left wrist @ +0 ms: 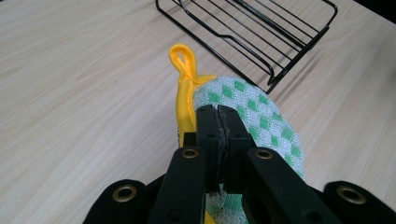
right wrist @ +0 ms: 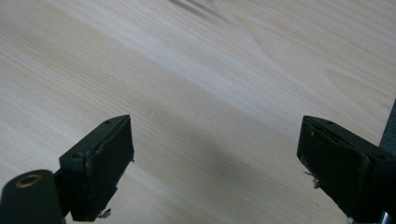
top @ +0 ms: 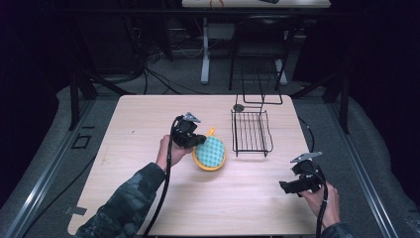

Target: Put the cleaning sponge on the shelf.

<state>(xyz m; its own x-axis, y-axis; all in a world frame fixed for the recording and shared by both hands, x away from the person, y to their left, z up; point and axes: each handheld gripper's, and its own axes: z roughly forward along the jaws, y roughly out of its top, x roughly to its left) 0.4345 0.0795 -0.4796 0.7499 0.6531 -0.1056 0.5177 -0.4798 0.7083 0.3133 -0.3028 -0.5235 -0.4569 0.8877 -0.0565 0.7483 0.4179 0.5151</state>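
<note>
Wood-grain tabletop, pale and rectangular, carries a round pot holder of white and green diamond-patterned fabric with a yellow border and a yellow hanging loop. The pot holder lies near the middle of the table, just left of a black wire rack that stands toward the far right part of the tabletop.

The left gripper, held in the person's left hand, has its jaws pressed together on the near edge of the pot holder. In the left gripper view the two black jaws meet with the patterned cloth pinched between them, the yellow loop points away from the camera, and the rack's wire basket sits beyond it, apart from the cloth.

The right gripper is held in the right hand near the right front part of the table, well apart from the pot holder and the rack. In the right gripper view its jaws stand wide apart with nothing between them, above bare wood.

A cable trails from the left gripper along the camouflage-patterned sleeve.
</note>
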